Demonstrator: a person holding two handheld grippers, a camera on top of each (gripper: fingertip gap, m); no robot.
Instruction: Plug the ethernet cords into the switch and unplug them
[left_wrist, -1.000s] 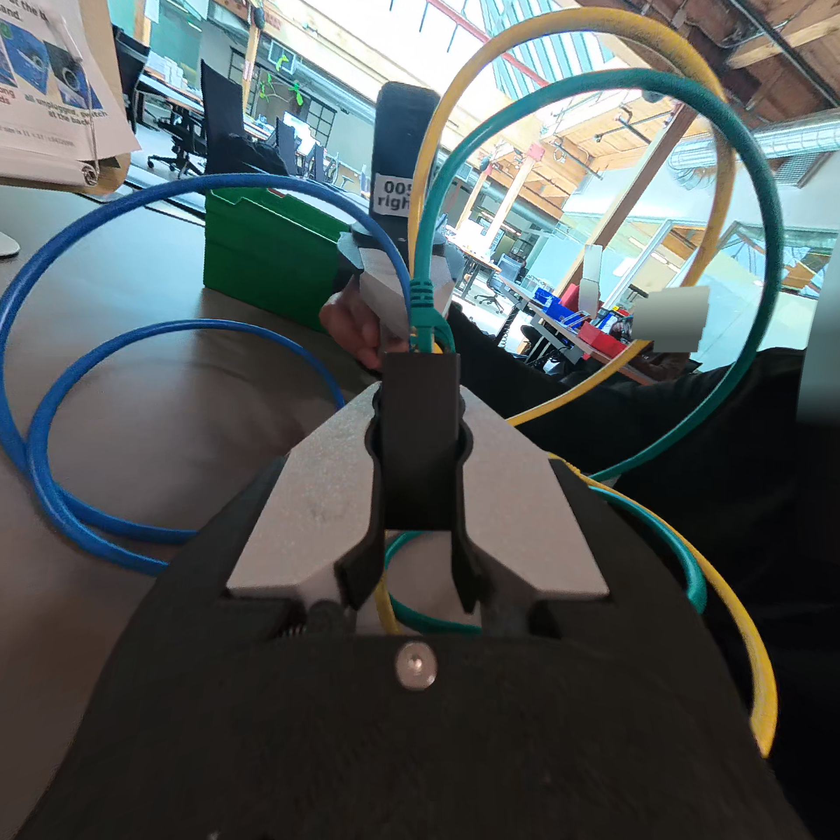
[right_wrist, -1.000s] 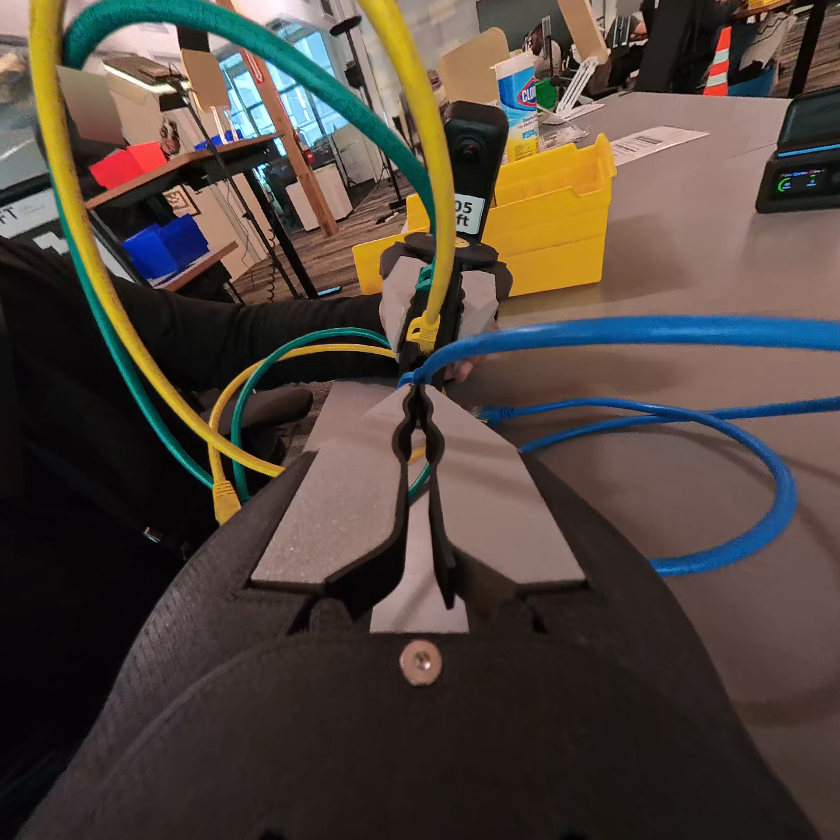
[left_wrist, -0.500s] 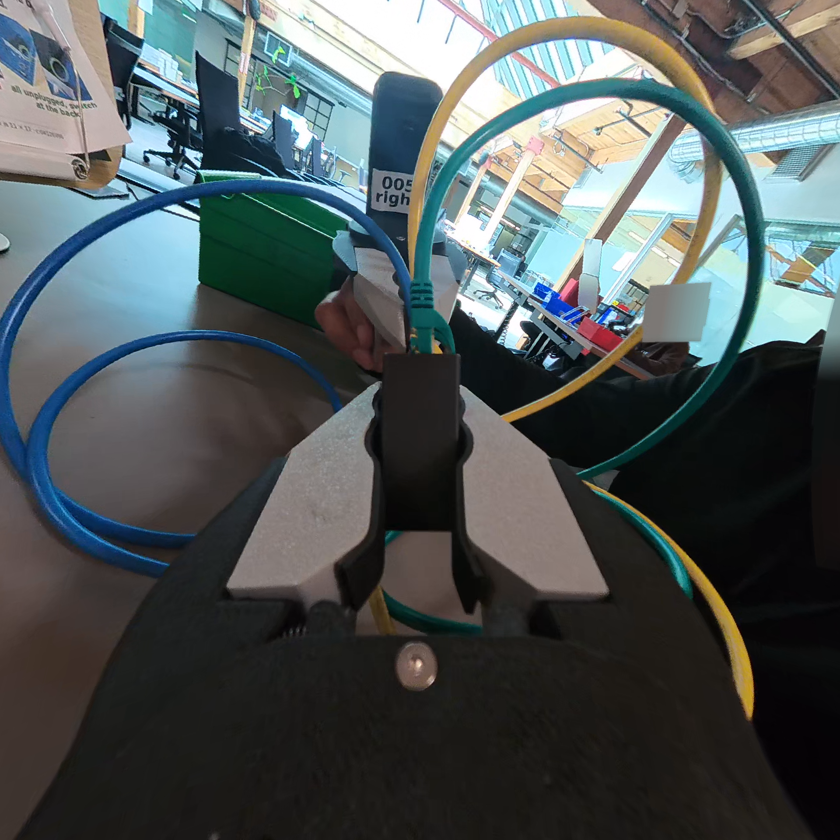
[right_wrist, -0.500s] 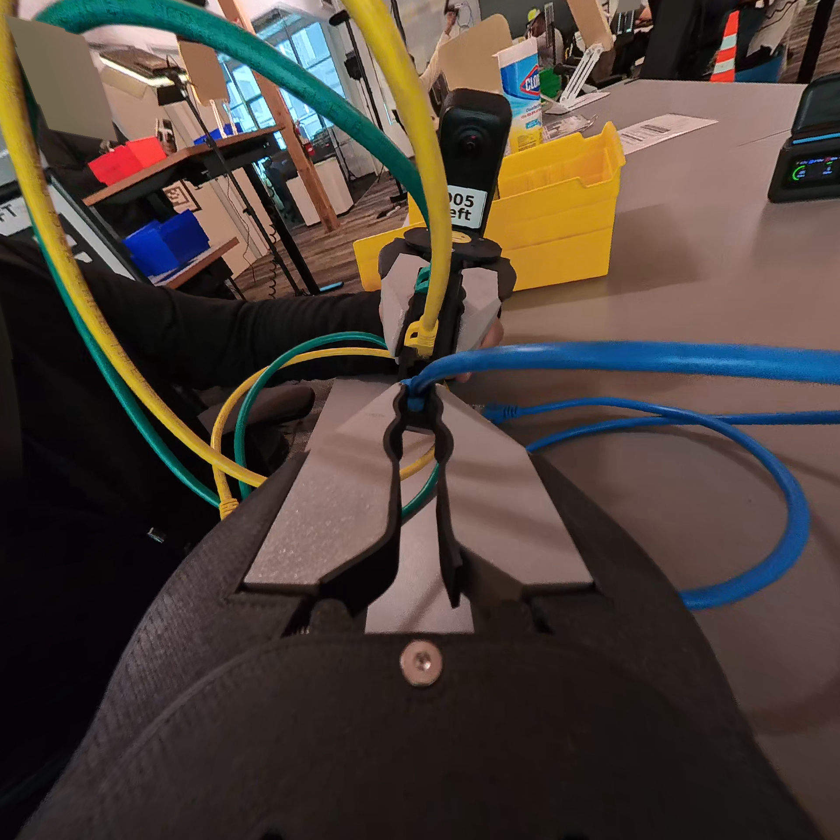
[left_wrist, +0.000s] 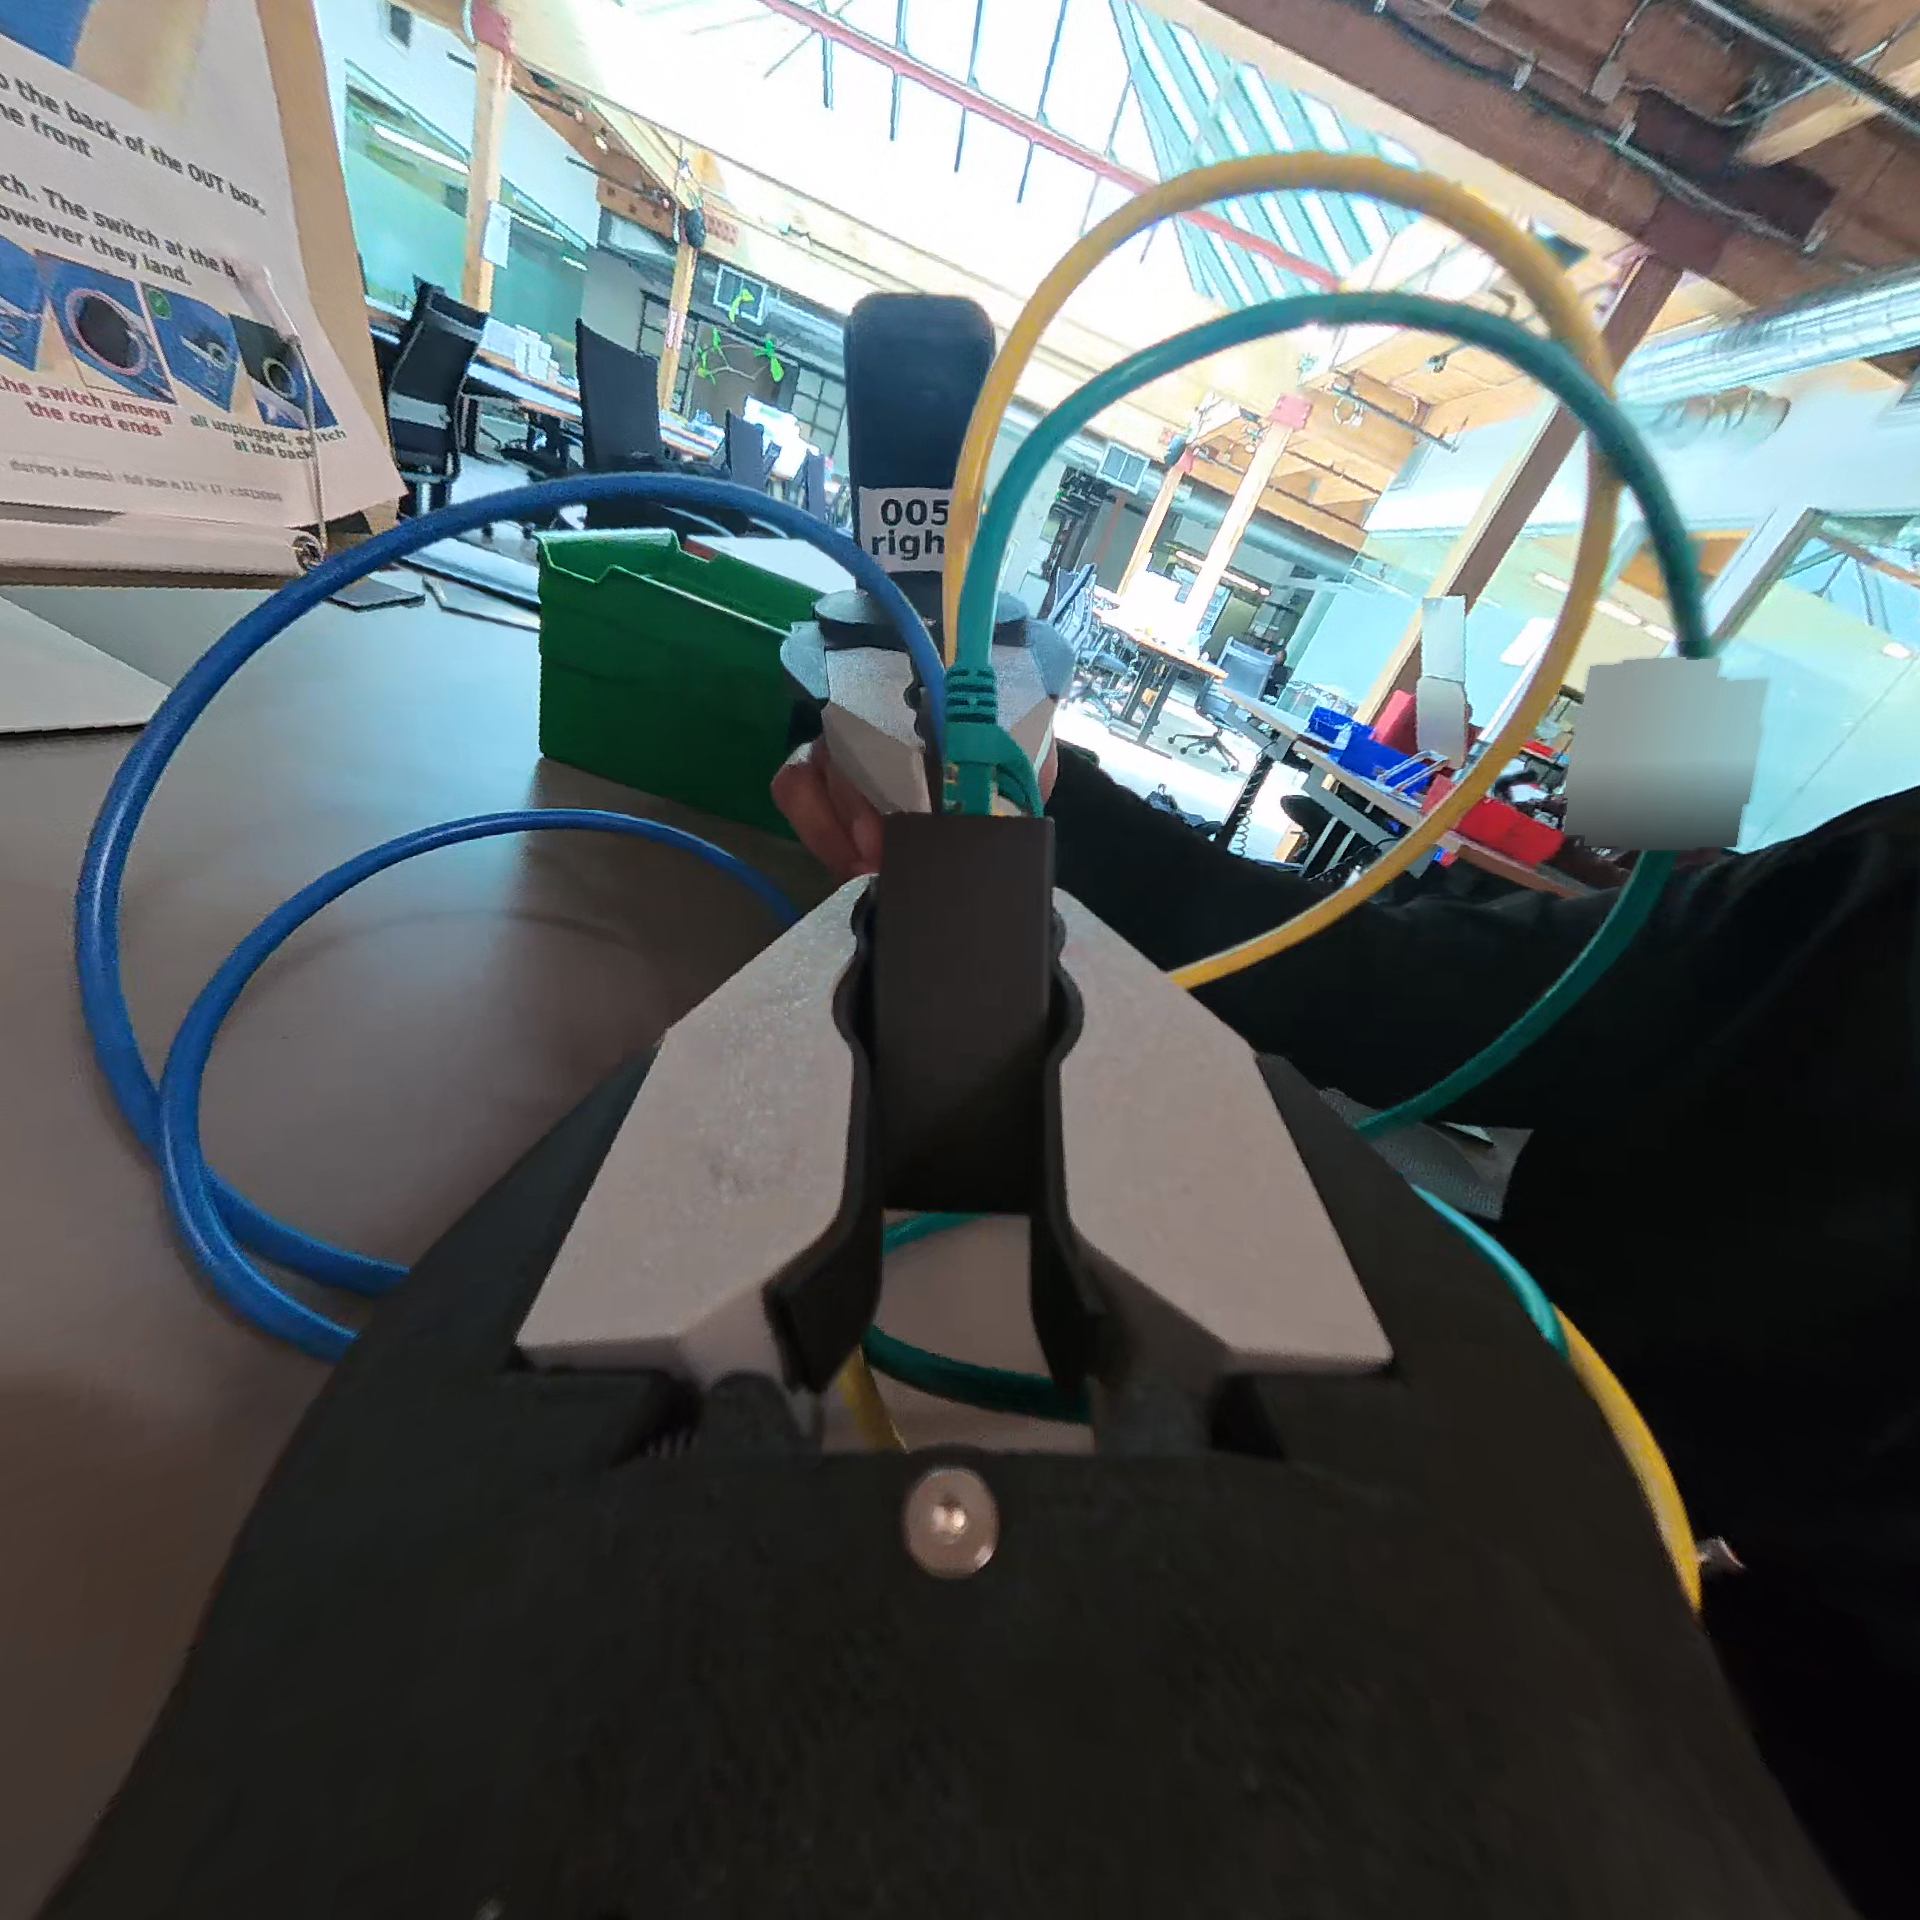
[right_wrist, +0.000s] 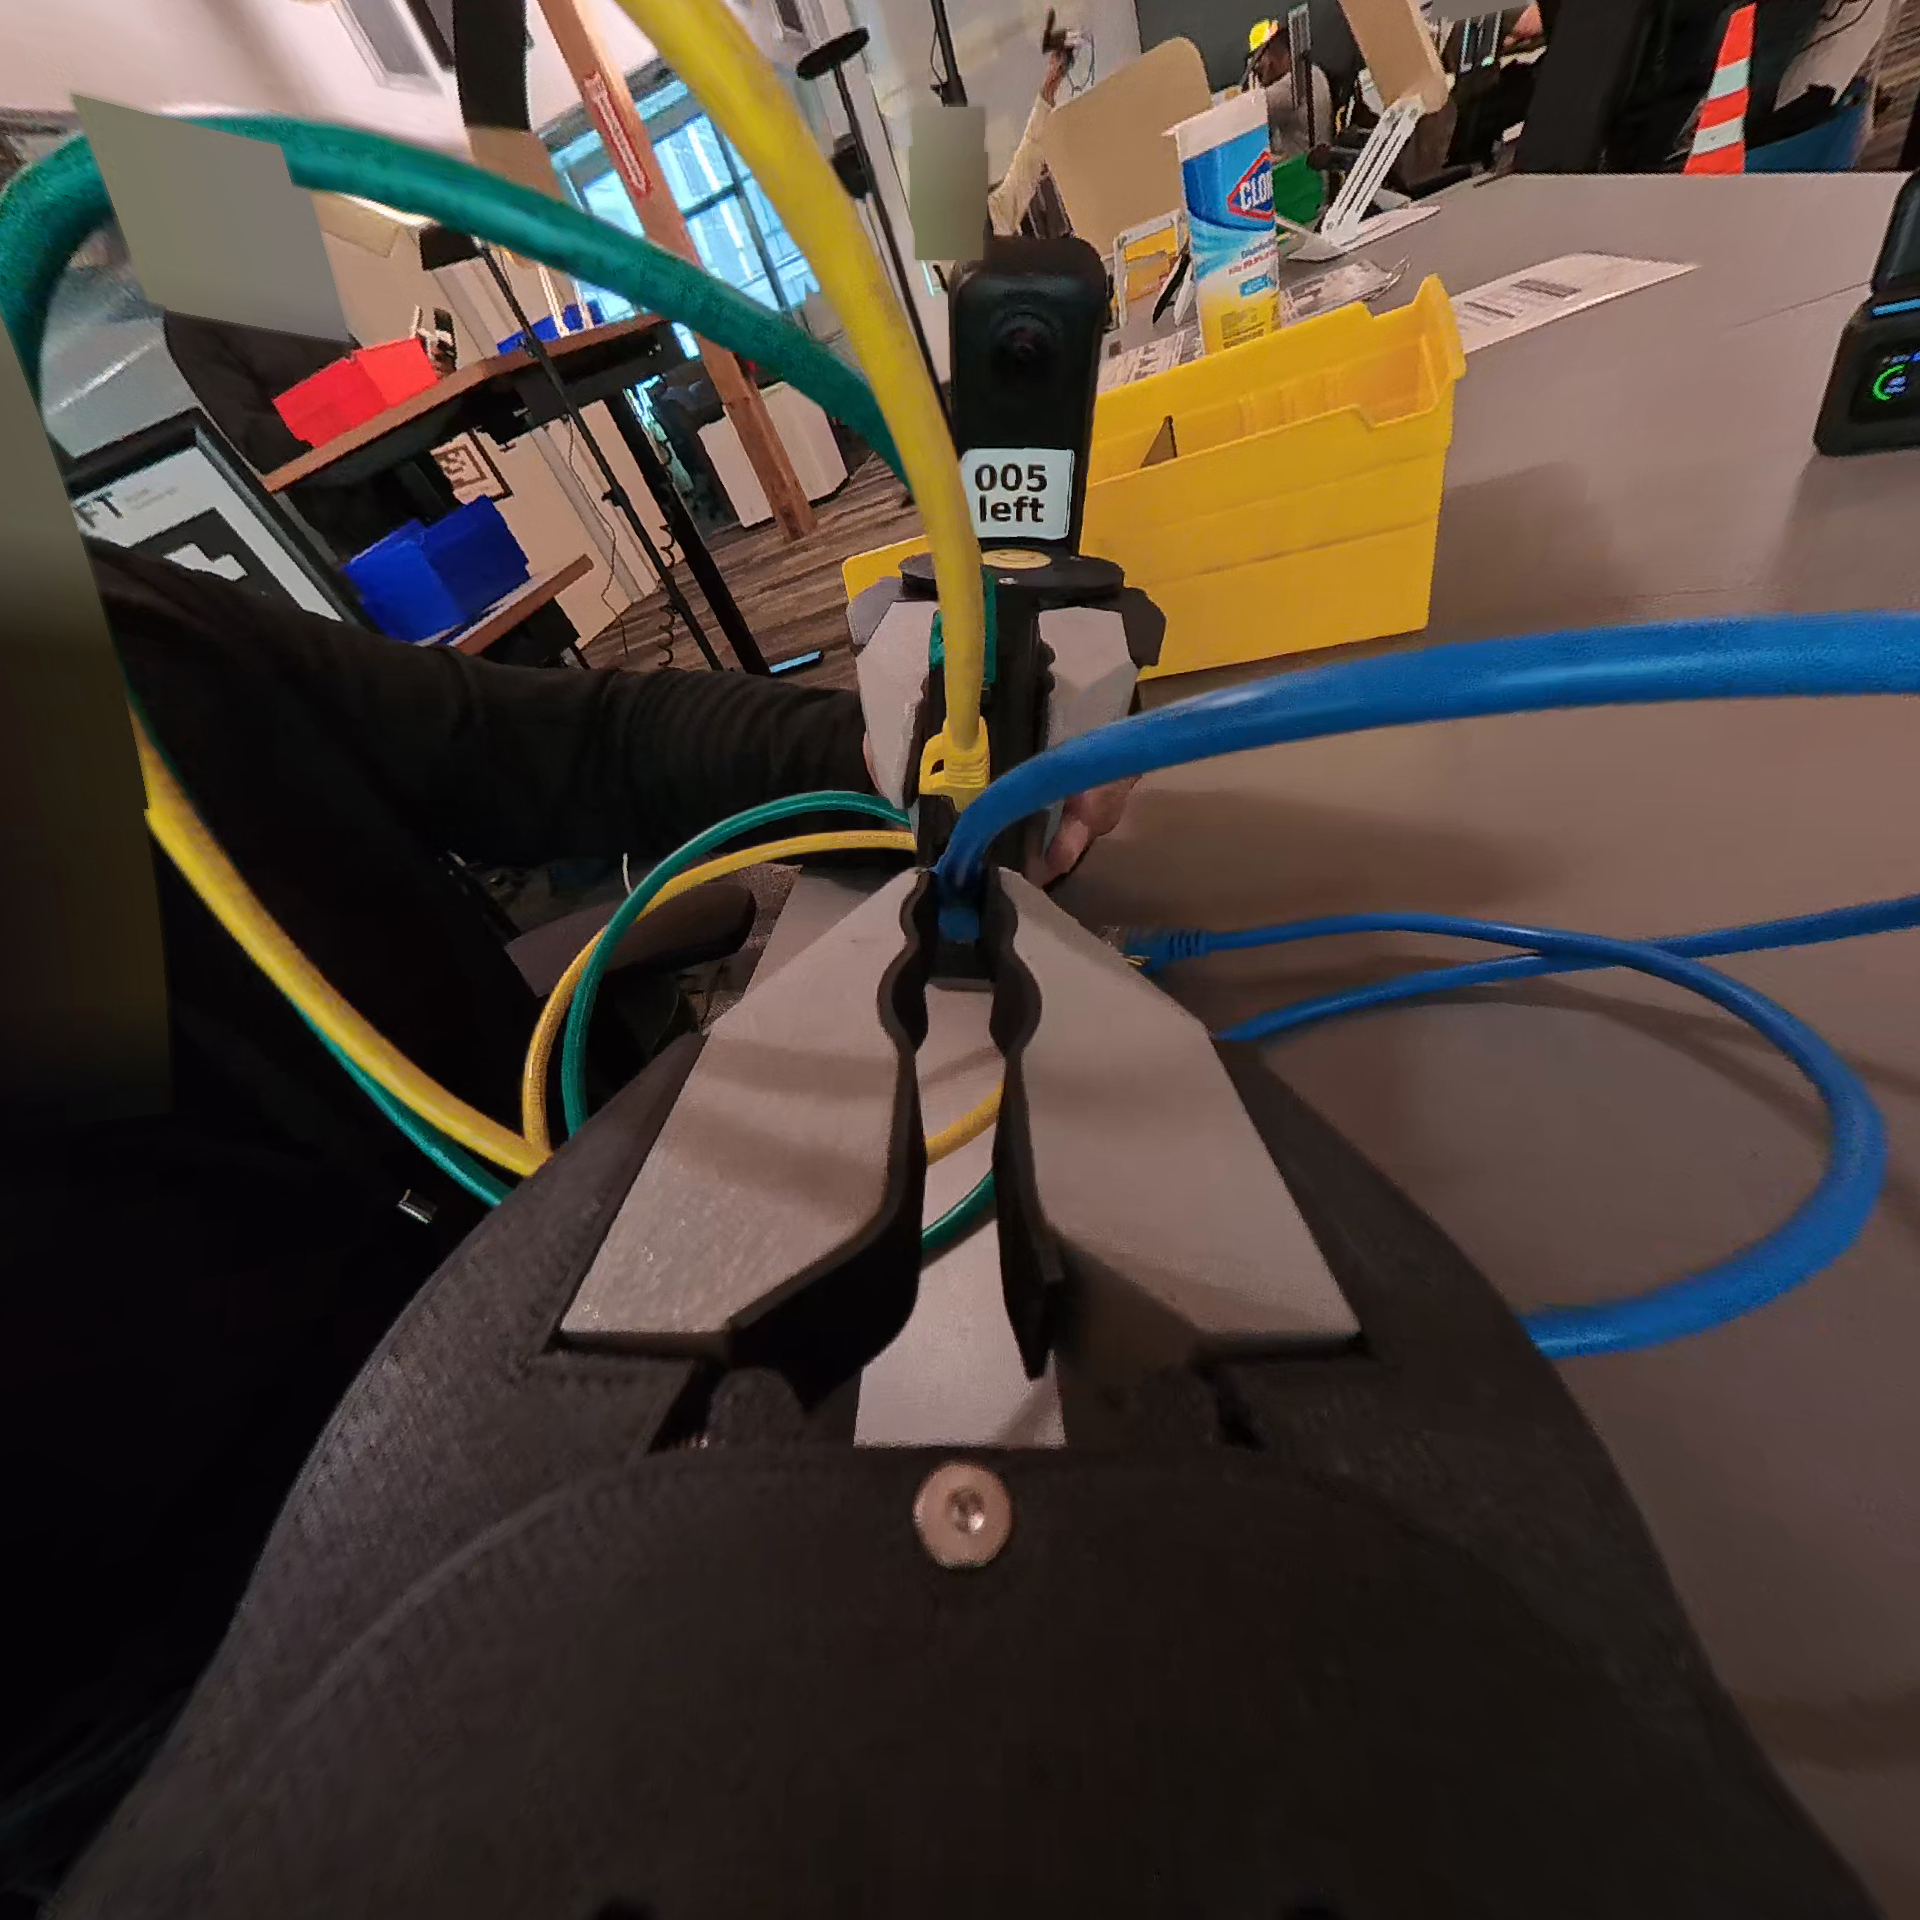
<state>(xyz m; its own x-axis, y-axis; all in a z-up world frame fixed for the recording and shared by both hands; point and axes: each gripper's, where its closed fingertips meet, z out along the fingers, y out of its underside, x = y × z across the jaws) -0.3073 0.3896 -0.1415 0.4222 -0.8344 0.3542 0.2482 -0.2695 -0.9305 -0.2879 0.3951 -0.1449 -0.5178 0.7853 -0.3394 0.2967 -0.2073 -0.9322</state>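
Note:
My left gripper (left_wrist: 961, 894) is shut on the black switch (left_wrist: 961, 1023) and holds it above the table. The green cord (left_wrist: 1538, 353) has its plug (left_wrist: 971, 743) in the switch's far end. The yellow cord (left_wrist: 1288, 177) loops beside it, and its plug (right_wrist: 961, 769) sits in the switch (right_wrist: 1013, 717) too. My right gripper (right_wrist: 956, 904) faces the left gripper (right_wrist: 997, 717) and is shut on the blue cord's plug (right_wrist: 956, 920), right at the switch. The blue cord (right_wrist: 1455, 681) arcs off to the right. The port it meets is hidden.
A green bin (left_wrist: 665, 665) stands behind the blue loops (left_wrist: 135, 810), with a printed sheet (left_wrist: 156, 312) at far left. A yellow bin (right_wrist: 1278, 499), a wipes canister (right_wrist: 1231, 218) and a black device (right_wrist: 1881, 384) stand on the grey table (right_wrist: 1558, 831). A loose blue plug (right_wrist: 1164, 945) lies there. A black-sleeved arm (right_wrist: 468, 727) is at left. Less than 4 cm separates the two grippers' tips.
The two grippers have drawn slightly closer together, bringing the blue plug up against the switch. The right jaws stand a little wider around the plug. The left grip on the switch is unchanged.

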